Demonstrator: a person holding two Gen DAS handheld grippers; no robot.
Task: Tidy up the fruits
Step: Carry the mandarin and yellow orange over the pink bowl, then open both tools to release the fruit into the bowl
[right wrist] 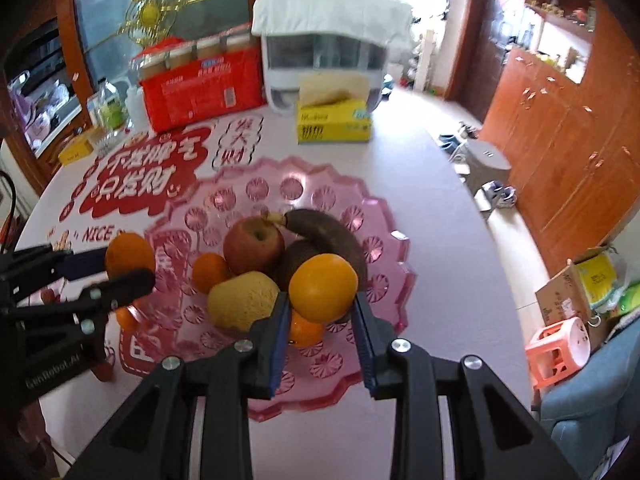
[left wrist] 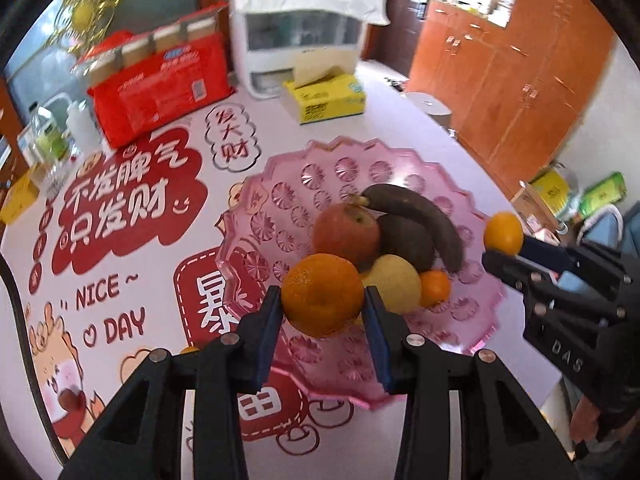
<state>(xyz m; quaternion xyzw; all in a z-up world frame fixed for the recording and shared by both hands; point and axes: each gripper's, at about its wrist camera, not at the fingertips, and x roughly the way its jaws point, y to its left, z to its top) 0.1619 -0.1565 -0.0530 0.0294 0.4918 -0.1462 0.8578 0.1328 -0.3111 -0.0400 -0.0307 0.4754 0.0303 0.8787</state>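
A pink scalloped plastic fruit plate sits on the table. It holds a red apple, a dark brown banana, a yellow pear and a small tangerine. My left gripper is shut on an orange above the plate's near-left edge. My right gripper is shut on another orange above the plate's right side.
A red pack of jars, a white covered appliance, a yellow tissue box and bottles stand at the table's back. Another small orange fruit lies left of the plate. Wooden cabinets and stools are to the right.
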